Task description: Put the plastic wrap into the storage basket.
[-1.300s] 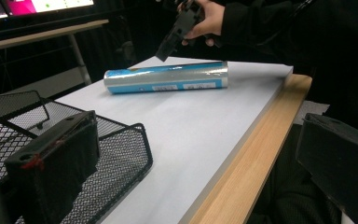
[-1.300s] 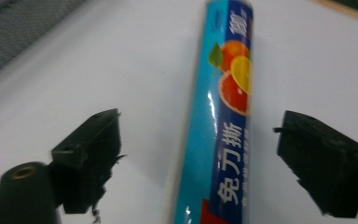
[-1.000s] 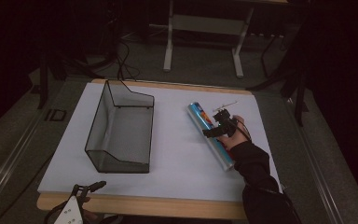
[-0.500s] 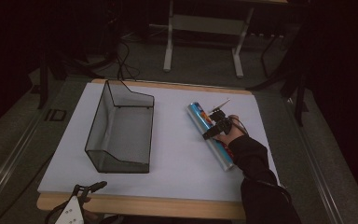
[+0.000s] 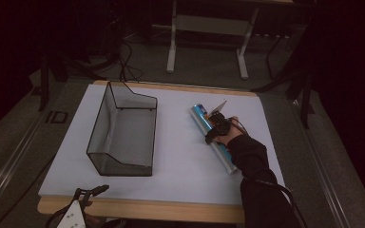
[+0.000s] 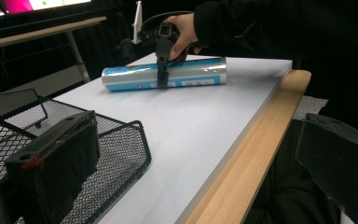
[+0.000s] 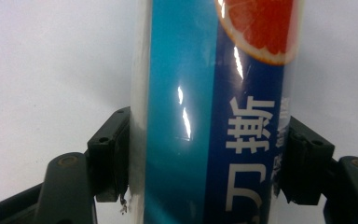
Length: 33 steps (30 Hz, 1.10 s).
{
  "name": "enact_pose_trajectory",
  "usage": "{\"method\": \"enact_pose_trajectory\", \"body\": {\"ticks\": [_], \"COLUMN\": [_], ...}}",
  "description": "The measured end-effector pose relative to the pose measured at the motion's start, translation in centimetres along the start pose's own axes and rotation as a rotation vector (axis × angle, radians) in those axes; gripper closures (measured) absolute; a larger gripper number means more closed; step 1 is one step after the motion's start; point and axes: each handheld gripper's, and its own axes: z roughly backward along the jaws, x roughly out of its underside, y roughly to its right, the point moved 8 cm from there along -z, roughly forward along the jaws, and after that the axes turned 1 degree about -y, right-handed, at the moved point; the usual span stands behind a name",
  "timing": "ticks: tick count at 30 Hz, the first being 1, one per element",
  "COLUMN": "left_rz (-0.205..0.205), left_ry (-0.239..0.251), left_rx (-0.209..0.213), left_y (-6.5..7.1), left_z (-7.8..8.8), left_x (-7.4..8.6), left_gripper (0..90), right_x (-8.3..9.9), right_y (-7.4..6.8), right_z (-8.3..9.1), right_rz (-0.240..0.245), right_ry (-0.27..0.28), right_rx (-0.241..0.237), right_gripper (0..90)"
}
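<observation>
I am looking down on the white table (image 5: pixel 180 161), where my right gripper (image 5: pixel 217 127) is reaching down onto the blue roll (image 5: pixel 214 137) lying flat on the right half of the board. In the right gripper view, the two black pads are pressing against the roll (image 7: pixel 209 112) from either side, one on its white edge and one on the dark blue printed band (an orange slice is showing at the top of the label). The jaws have just been closing, and now they are clamping the roll between them while it is resting on the table.

From the left gripper view, I am seeing the roll (image 6: pixel 165 77) lying lengthwise with the right gripper (image 6: pixel 163 77) straddling its middle, a hand (image 6: pixel 182 35) gripping the tool from above.

The wire mesh basket (image 5: pixel 123 130) is standing on the left half of the table, well apart from the roll. My left gripper (image 5: pixel 88 194) is hovering at the near edge of the table, just beside the basket's corner, its jaws standing apart with nothing between them.
</observation>
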Motion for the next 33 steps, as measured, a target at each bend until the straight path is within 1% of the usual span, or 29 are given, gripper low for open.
{"method": "enact_pose_trajectory", "body": {"ticks": [4,8,10,11,12,16,19,22,23,26,28,31,33], "left_rz": [0.001,0.001,0.000,0.000,0.000,0.002,0.001,0.001,0.001,-0.001,-0.002,-0.002,-0.001], "left_ry": [-0.002,-0.008,-0.008,-0.008,-0.007,-0.008,-0.008,-0.009,-0.009,-0.011,-0.011,-0.010,-0.010], "left_rx": [0.001,0.000,0.001,0.001,0.002,0.002,0.003,0.003,0.003,0.002,0.002,0.002,0.002], "left_y": [0.0,0.0,0.0,0.0,0.0,0.0,0.0,0.0,0.0,0.0,0.0,0.0,0.0], "left_z": [0.0,-0.1,-0.1,-0.1,-0.1,-0.1,-0.1,-0.1,-0.1,-0.2,-0.2,-0.2,-0.2], "left_x": [0.0,0.1,0.1,0.1,0.1,0.1,0.1,0.1,0.1,0.1,0.1,0.1,0.1], "left_gripper": [0.2,0.2,0.2,0.2,0.2,0.2,0.2,0.2,0.2,0.2,0.2,0.2,0.2], "right_x": [0.0,-0.1,-0.1,0.0,-0.1,-0.1,-0.2,-0.3,-0.4,-0.7,-0.9,-1.2,-1.4], "right_y": [0.0,0.0,0.0,0.0,0.1,0.2,0.3,0.1,0.0,-0.2,-0.5,-1.0,-1.3], "right_z": [0.1,0.2,0.2,0.3,0.4,1.0,1.7,2.3,2.6,3.3,4.0,4.8,5.3], "right_rz": [-0.032,-0.034,-0.026,-0.029,-0.035,-0.060,-0.064,-0.077,-0.086,-0.088,-0.098,-0.109,-0.104], "right_ry": [0.002,0.008,0.013,0.015,0.028,0.050,0.071,0.097,0.111,0.154,0.184,0.217,0.231], "right_rx": [-0.006,0.001,0.023,0.027,0.022,0.013,0.014,-0.011,-0.023,-0.036,-0.055,-0.079,-0.085], "right_gripper": [31.2,31.5,31.5,31.5,31.5,31.5,31.5,31.5,31.6,31.6,31.6,31.6,31.6]}}
